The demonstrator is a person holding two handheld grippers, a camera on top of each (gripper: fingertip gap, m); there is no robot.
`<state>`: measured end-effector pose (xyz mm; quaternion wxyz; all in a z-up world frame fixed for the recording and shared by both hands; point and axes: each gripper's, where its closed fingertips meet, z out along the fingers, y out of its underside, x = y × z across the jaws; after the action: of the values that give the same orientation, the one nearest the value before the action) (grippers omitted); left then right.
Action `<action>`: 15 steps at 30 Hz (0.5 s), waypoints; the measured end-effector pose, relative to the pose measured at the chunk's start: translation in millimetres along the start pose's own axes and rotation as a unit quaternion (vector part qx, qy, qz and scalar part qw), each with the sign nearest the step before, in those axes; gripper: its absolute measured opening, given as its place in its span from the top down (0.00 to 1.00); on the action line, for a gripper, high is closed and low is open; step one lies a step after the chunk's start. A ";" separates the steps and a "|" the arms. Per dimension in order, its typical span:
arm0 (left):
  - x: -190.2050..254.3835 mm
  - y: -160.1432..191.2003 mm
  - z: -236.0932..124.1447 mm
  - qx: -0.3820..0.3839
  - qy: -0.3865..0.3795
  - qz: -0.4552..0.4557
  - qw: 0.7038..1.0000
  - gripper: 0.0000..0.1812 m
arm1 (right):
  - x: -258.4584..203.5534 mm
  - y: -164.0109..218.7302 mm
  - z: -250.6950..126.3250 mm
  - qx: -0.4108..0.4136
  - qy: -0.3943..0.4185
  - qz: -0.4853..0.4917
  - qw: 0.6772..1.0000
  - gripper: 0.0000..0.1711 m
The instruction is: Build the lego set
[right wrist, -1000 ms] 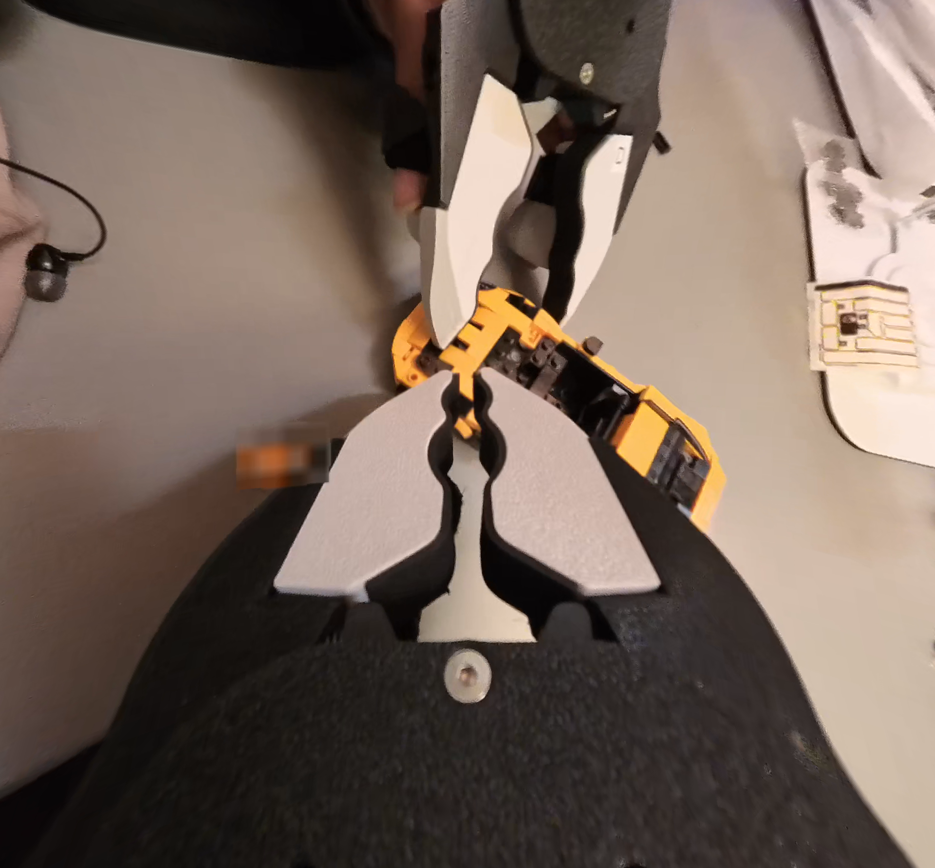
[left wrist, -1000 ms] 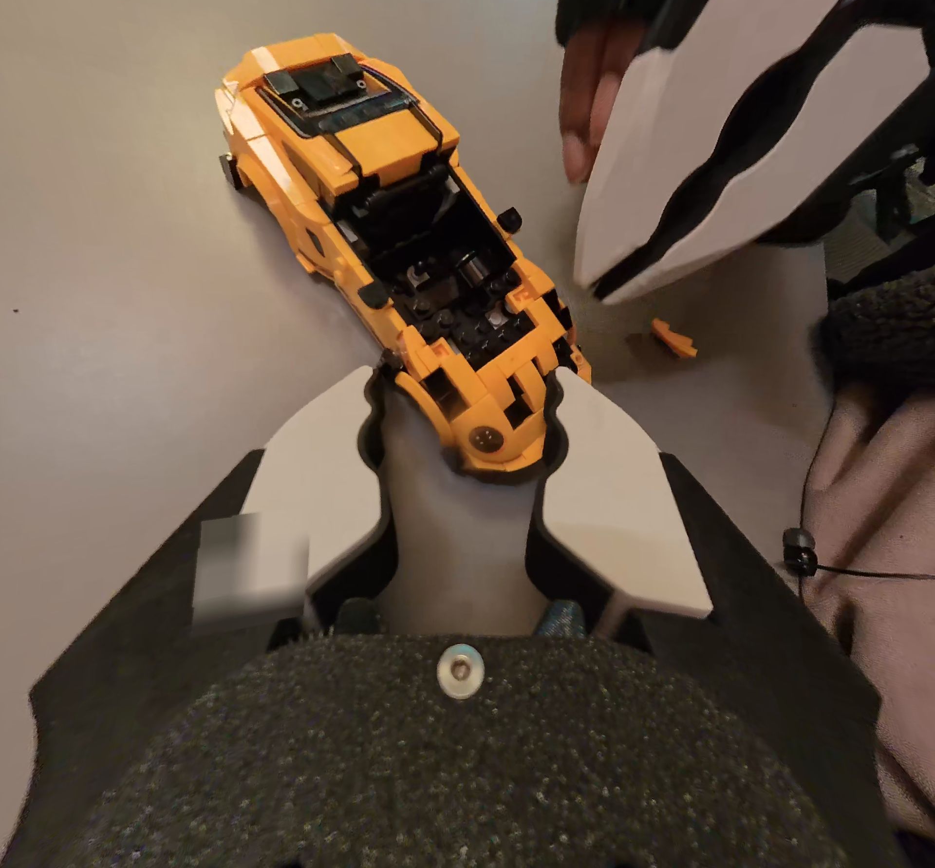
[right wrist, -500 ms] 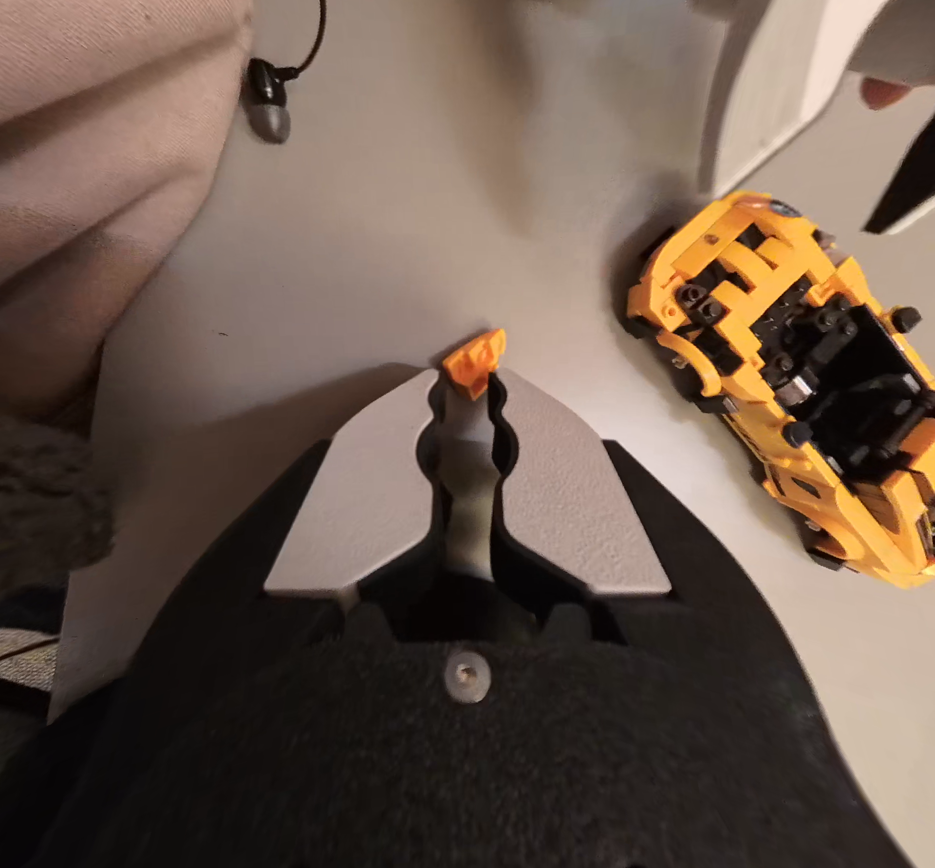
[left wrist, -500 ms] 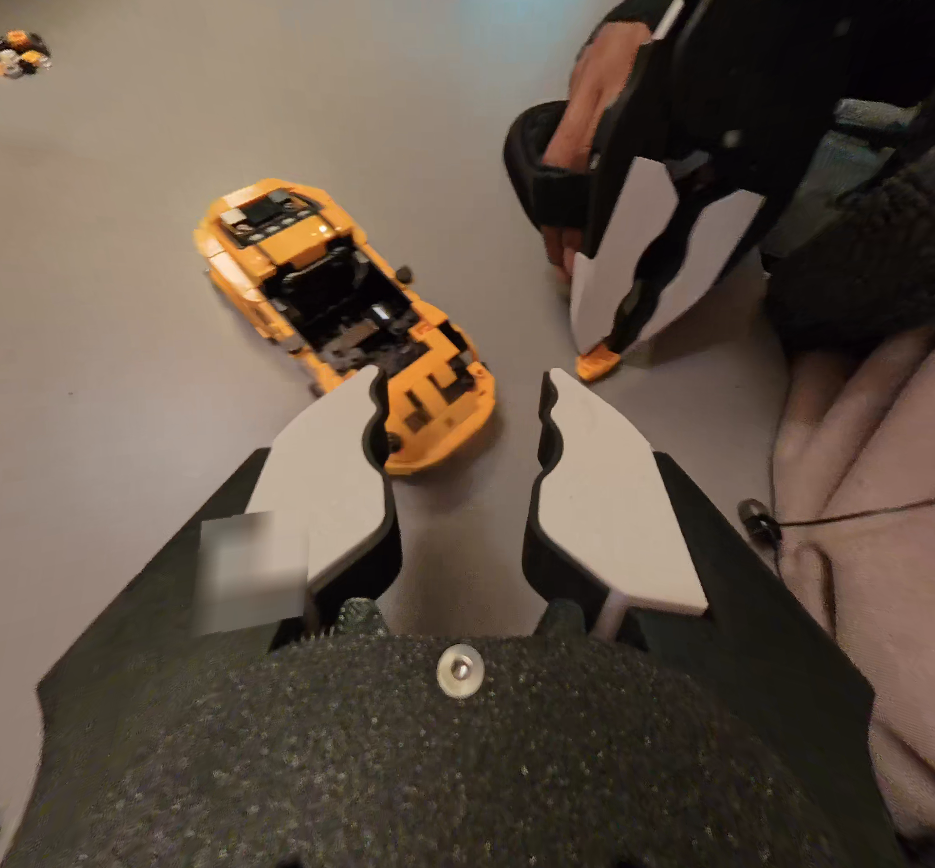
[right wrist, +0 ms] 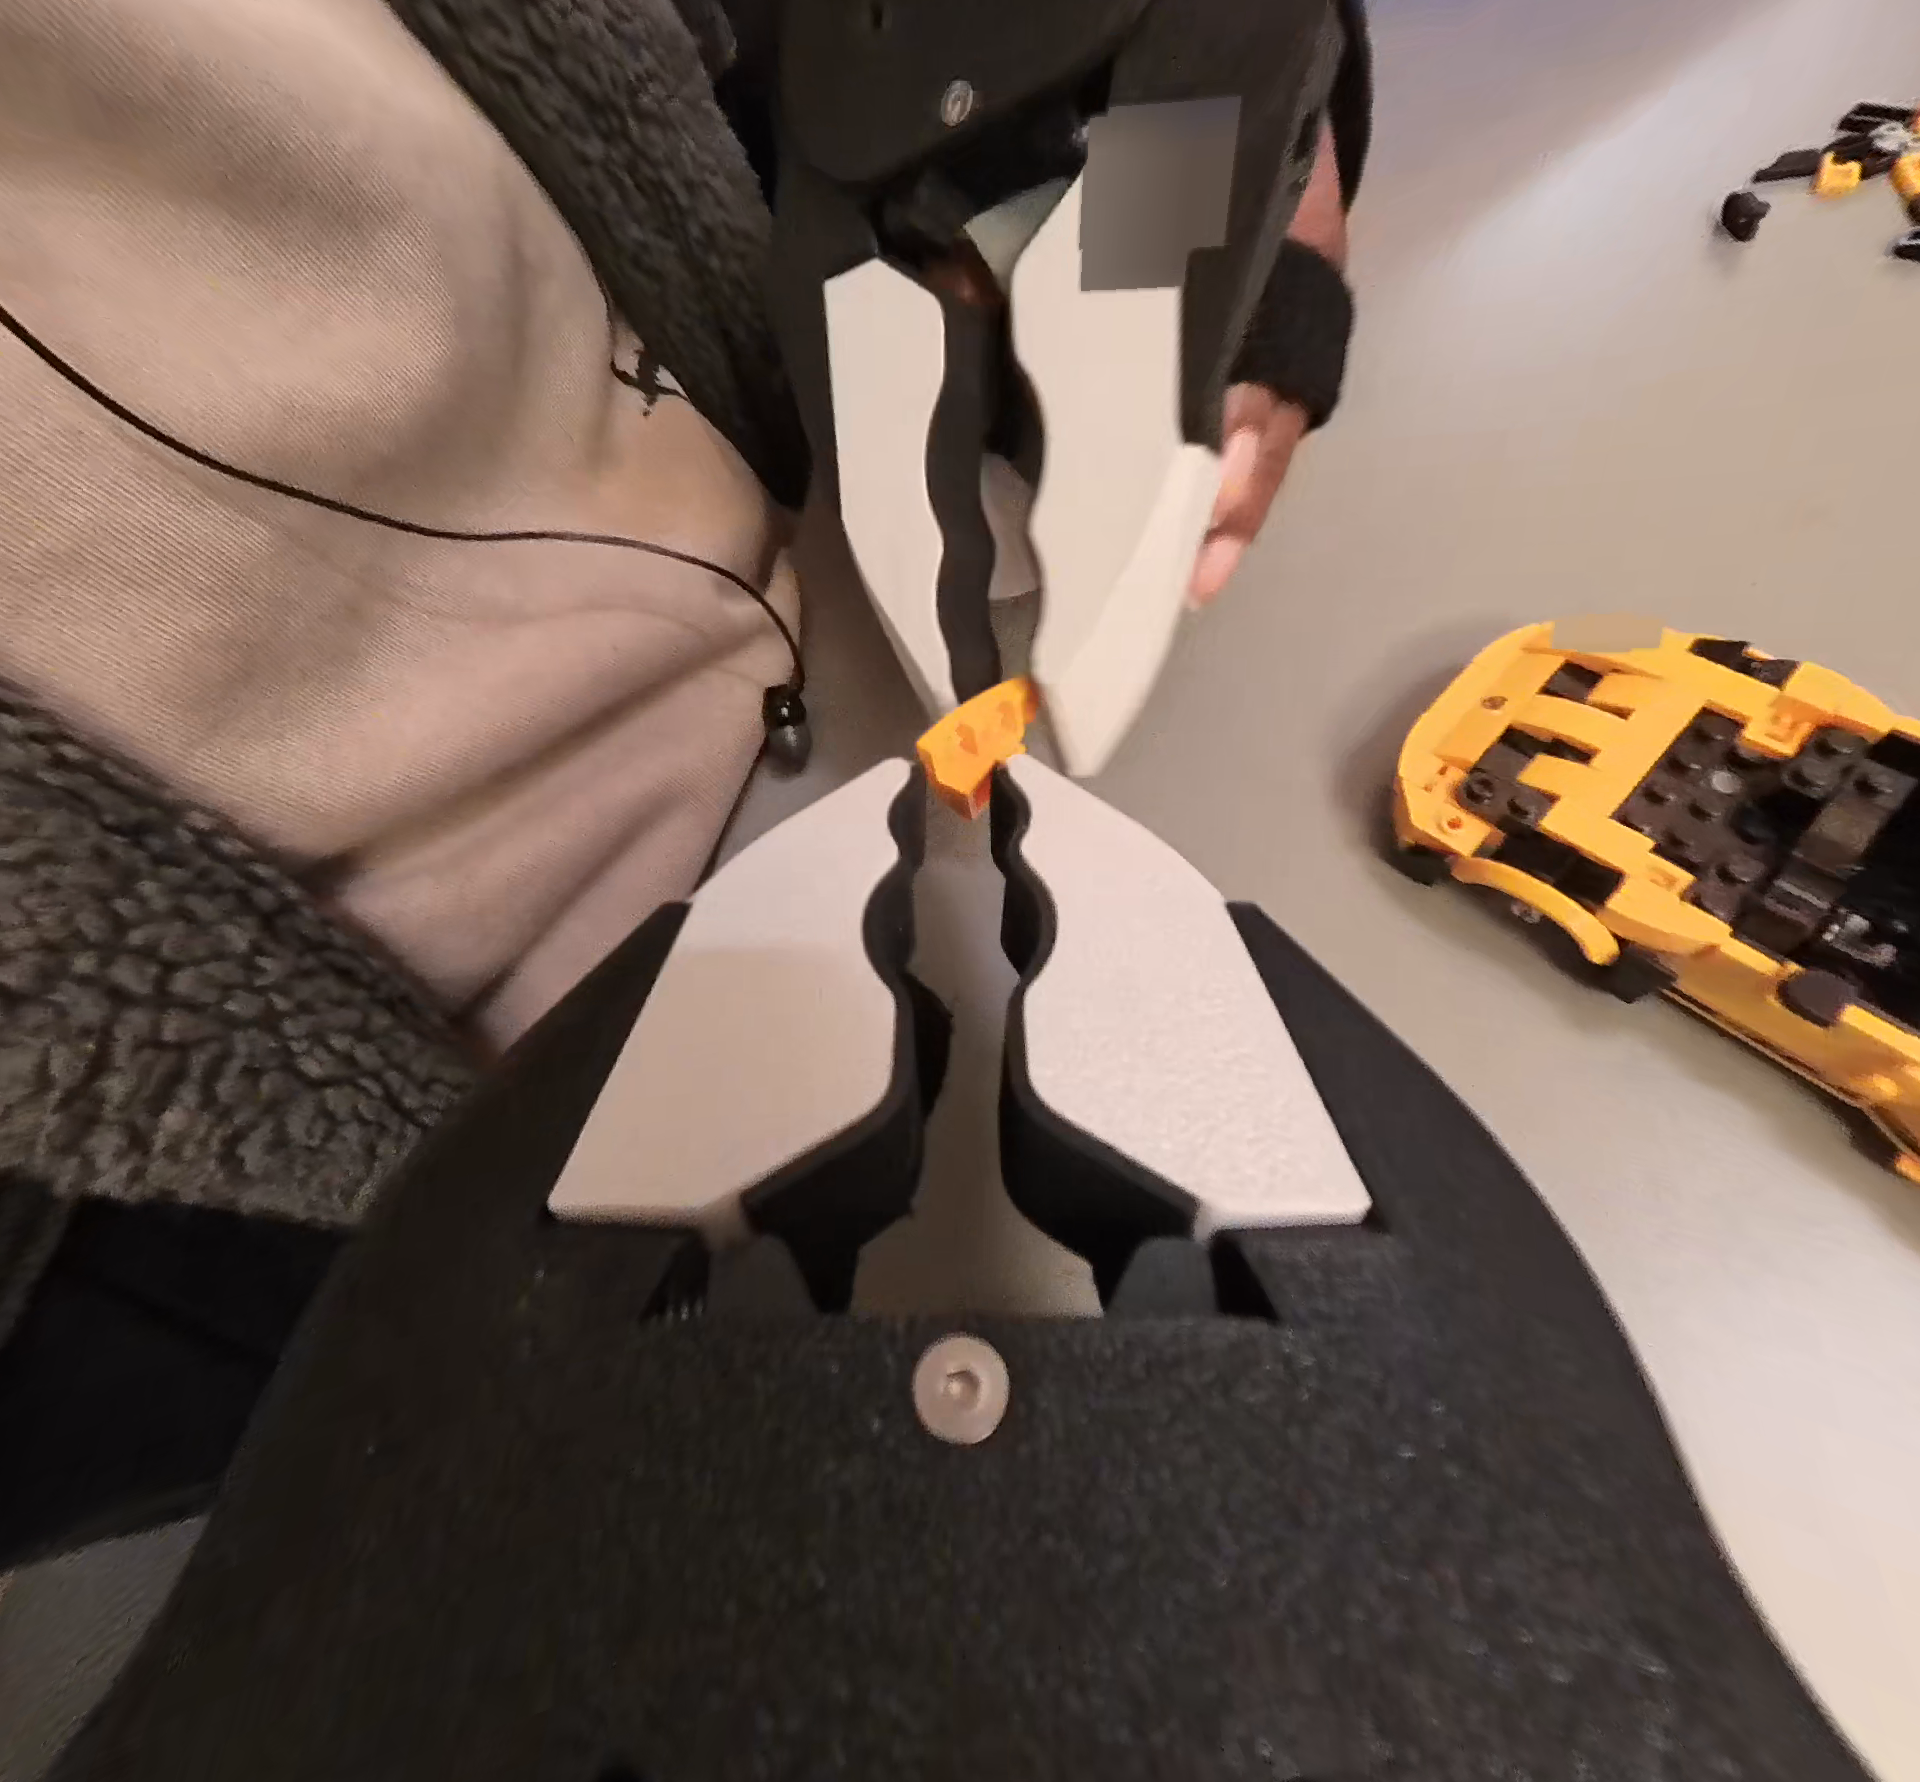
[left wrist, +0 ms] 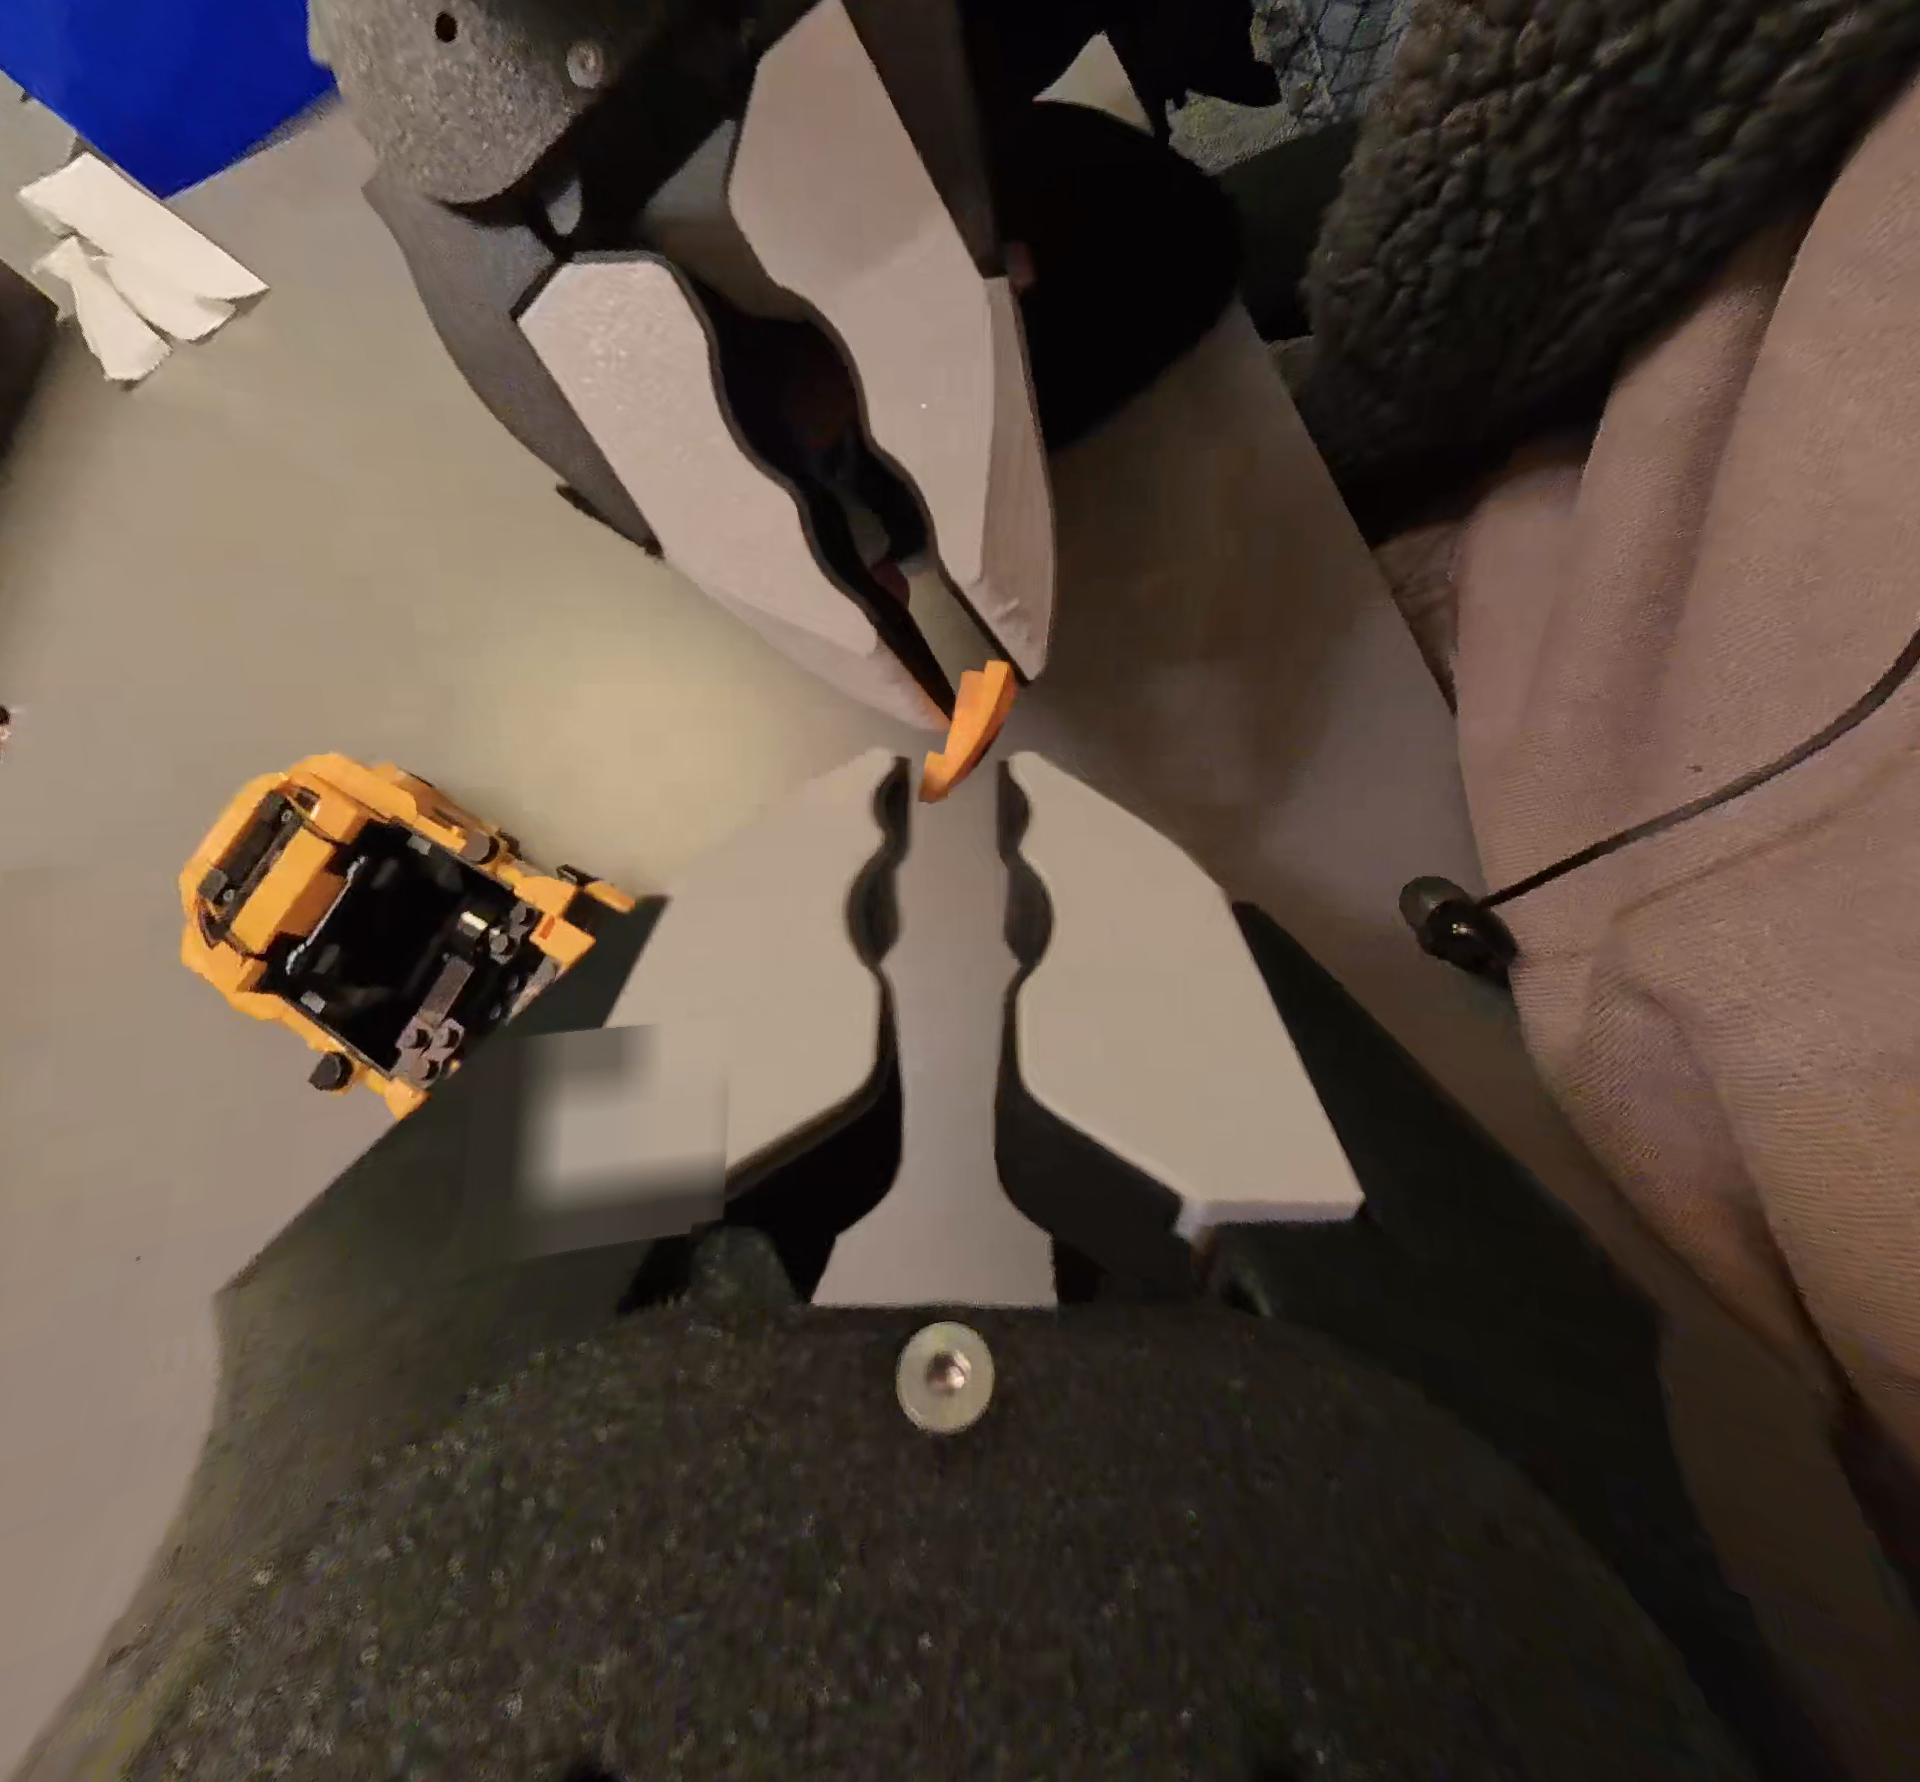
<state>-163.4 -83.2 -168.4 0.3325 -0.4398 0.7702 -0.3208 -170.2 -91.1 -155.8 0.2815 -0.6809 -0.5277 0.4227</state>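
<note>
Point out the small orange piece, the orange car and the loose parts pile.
small orange piece point(right wrist: 975, 740), right wrist view: its studded face, between the two grippers' fingers.
orange car point(left wrist: 379, 932), left wrist view: the open black cabin.
loose parts pile point(right wrist: 1839, 165), right wrist view: an orange bit at the far right edge.

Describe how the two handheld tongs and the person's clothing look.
Both tongs, left and right, have pale grey pointed fingers with wavy black inner pads, on a speckled black body carrying a silver screw. The hand behind the left tongs wears a black knit cuff. The person wears a beige top with a thin black cord under a dark fleecy jacket.
</note>
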 end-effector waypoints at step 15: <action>-25.4 6.5 -16.3 0.149 0.187 -0.532 0.812 0.98 | 49.8 -20.5 -6.0 -0.006 0.287 -0.171 0.942 0.89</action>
<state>-169.4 -54.6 -158.3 0.0209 -0.6577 0.4054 -0.6346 -170.5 -37.2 -149.7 0.4852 -0.6744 -0.5356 0.1515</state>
